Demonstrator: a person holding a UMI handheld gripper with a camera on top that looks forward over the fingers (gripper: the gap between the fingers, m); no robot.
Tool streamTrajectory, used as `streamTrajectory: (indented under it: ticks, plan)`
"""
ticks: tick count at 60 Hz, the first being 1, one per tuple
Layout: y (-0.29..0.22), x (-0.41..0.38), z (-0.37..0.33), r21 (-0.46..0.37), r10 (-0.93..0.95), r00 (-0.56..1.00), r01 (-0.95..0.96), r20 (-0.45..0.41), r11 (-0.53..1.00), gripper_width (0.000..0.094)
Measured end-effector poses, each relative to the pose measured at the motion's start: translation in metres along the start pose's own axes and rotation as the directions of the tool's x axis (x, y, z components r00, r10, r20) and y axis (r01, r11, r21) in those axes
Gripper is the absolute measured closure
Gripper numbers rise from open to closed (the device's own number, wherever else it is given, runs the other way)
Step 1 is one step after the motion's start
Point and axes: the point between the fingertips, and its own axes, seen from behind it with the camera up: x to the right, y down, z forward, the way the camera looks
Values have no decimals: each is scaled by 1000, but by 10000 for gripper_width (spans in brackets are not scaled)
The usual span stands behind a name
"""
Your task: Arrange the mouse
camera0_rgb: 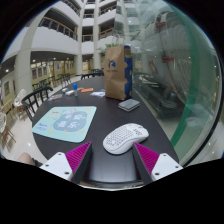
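Mouse (125, 138) lies on table (100, 115) just ahead of spread hand-held gripper (113, 157).

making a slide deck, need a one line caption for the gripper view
Open gripper approaching a white mouse just ahead of its fingers on a black table, pale blue mat alongside.

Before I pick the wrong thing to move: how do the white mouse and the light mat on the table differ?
The white mouse is small and domed, its shell perforated; the mat is broad, flat and pale blue-green with a printed pattern. The mouse lies just ahead of the open gripper, near the gap between its fingers; the mat sits to the left, farther from the fingers. Both rest on the dark table.
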Motion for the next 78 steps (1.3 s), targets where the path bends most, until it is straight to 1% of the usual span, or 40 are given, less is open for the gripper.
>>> streamTrajectory:
  ticks: [6, 7, 14, 16, 23, 26, 29, 30, 34, 37, 39, 41, 45, 48, 50, 52, 55, 58, 63, 68, 73, 76, 77, 78]
  plan:
    - [-14, 4, 31, -21, 12, 1000, -13, -20, 1000, 93]
    - [-15, 10, 27, -27, 14, 1000, -15, -24, 1000, 93]
    - [-25, 15, 63, -84, 23, 998, -27, -51, 996, 93]
    - [-31, 18, 59, -100, 18, 998, -25, -62, 995, 94]
    - [-42, 23, 84, -148, 19, 994, -35, -108, 988, 111]
    - [-45, 26, 86, -155, 28, 993, -46, -118, 987, 180]
    - [-49, 33, 95, -159, 44, 987, -68, -152, 985, 419]
    - [-48, 34, 94, -158, 63, 986, -88, -157, 983, 423]
    - [-49, 38, 94, -155, 92, 978, -122, -186, 980, 503]
    - [-50, 37, 94, -143, 90, 975, -121, -204, 982, 576]
    - [-50, 37, 91, -144, 89, 973, -122, -215, 982, 600]
    - [-55, 35, 85, -128, 98, 969, -129, -226, 983, 606]
    - [-95, 17, 68, -28, 115, 967, -124, -226, 992, 612]
    - [-134, -12, 52, 57, 107, 974, -98, -200, 994, 612]
    - [-160, -36, 45, 97, 114, 979, -98, -169, 990, 612]
    - [-174, -64, 41, 119, 110, 985, -94, -135, 988, 613]
    - [-183, -106, 41, 125, 96, 991, -84, -89, 989, 614]
    - [-179, -140, 52, 94, 84, 995, -78, -58, 992, 613]
    - [-144, -185, 76, 15, 65, 998, -64, -13, 998, 613]
    - [-103, -203, 96, -76, 53, 999, -54, -12, 996, 614]
    - [-74, -208, 109, -143, 49, 999, -51, -20, 988, 604]
    - [-62, -213, 113, -172, 71, 997, -72, -11, 983, 592]
    - [-57, -214, 113, -187, 65, 998, -66, -10, 980, 571]
    - [-58, -213, 114, -178, 43, 999, -44, -12, 983, 566]
